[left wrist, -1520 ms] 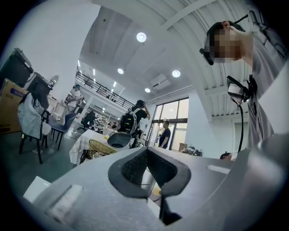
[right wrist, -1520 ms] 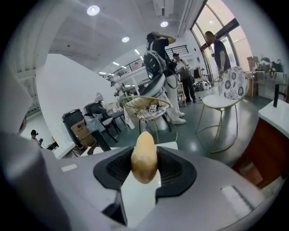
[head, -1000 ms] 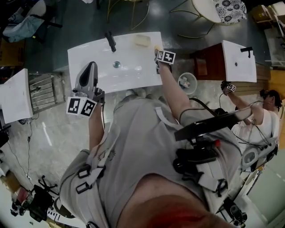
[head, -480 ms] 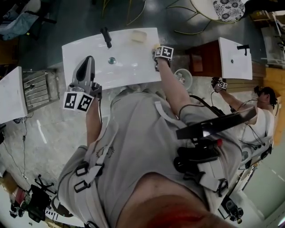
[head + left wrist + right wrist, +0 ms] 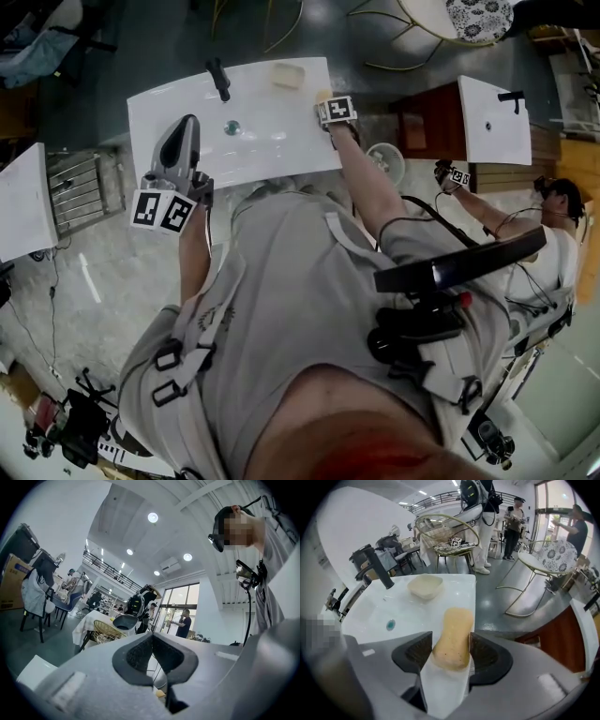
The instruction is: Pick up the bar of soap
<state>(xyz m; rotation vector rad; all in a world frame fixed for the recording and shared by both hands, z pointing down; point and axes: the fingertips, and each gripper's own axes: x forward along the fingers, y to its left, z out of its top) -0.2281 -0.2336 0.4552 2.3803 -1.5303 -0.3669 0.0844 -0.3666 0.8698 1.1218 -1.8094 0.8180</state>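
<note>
**Item 1: bar of soap** [image 5: 452,638]. Pale orange, oblong, speckled. It lies on the near right edge of the worktop, lower centre of the right gripper view, and runs lengthwise away from the camera. It sits between the pads of the right claw.

**Item 2: right claw** [image 5: 451,654]. The jaws are opening, with the soap between them. The dark ribbed pads stand just beside its two long flanks, and no squeeze shows. In the head view the marker cube sits at upper centre, over the worktop's right edge.

**Item 3: left claw** [image 5: 152,641]. The pads are together with nothing between them. It is tilted up toward the ceiling and room. In the head view it is at centre left, over the front edge of the worktop.

**Item 4: worktop** [image 5: 281,141]. White and glossy with a moulded basin, at the upper centre of the head view.

**Item 5: soap dish** [image 5: 425,586]. Cream, shallow and empty. It sits at the back of the worktop, well apart from the soap.

**Item 6: tap** [image 5: 378,570]. Black and upright, at the rear left of the basin.

**Item 7: drain** [image 5: 390,625]. Small and bluish, in the basin floor, left of the soap.

**Item 8: wire chair** [image 5: 446,532]. On the floor beyond the worktop, at the top centre of the right gripper view.
</note>
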